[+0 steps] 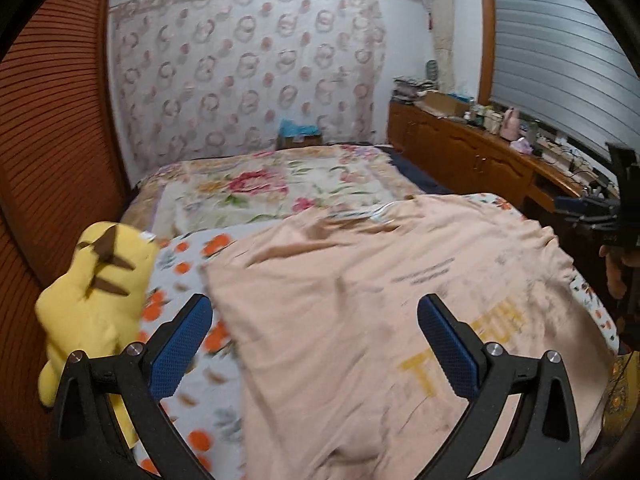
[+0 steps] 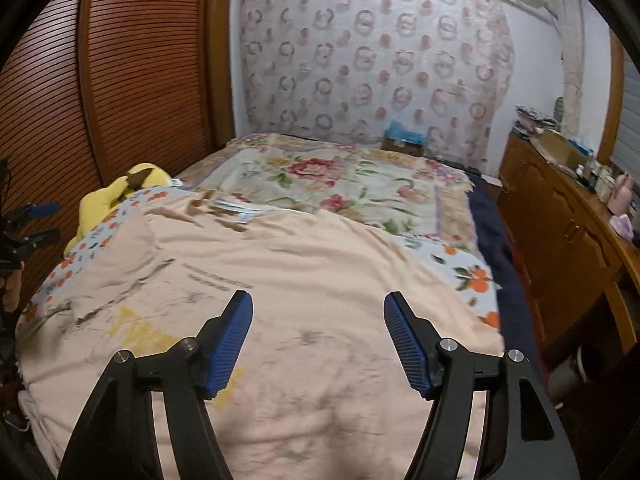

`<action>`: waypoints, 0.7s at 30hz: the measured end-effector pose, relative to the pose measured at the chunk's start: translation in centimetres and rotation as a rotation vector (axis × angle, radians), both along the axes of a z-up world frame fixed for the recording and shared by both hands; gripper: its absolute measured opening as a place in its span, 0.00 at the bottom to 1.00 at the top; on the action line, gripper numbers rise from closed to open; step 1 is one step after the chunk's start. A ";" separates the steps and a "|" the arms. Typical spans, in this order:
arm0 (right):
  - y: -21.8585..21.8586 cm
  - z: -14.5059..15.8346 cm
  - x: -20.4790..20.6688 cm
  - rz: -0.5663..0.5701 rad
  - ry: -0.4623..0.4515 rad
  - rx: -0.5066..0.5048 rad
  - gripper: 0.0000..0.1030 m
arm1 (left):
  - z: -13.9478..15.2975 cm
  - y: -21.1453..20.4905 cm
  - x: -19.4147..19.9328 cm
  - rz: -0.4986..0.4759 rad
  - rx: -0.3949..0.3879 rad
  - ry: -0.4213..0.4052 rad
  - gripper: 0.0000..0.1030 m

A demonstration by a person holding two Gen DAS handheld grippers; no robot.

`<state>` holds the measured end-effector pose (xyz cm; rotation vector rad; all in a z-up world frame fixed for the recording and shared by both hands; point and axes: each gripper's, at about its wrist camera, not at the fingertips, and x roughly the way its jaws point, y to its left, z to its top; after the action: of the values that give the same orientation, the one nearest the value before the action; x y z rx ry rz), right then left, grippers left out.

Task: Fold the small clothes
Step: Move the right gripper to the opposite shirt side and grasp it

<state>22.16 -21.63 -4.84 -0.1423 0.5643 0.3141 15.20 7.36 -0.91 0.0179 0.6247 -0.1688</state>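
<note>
Jaws on both the left gripper and right gripper stand apart, empty, above the peach T-shirt spread flat on the bed. A shallow pinch could catch the orange-print sheet beneath, dragging it into the fold.

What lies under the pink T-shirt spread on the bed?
An orange-print sheet shows around the pink T-shirt, with the floral blanket beyond. What lies directly beneath the shirt is covered.
</note>
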 end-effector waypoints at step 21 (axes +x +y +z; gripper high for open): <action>-9.2 -2.3 1.3 -0.254 0.174 0.029 0.68 | -4.9 -12.6 7.7 -0.242 0.055 0.168 1.00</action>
<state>23.47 -30.80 -7.14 -0.0140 0.7413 0.0879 22.91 -5.25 -5.81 0.1339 0.7942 -0.3896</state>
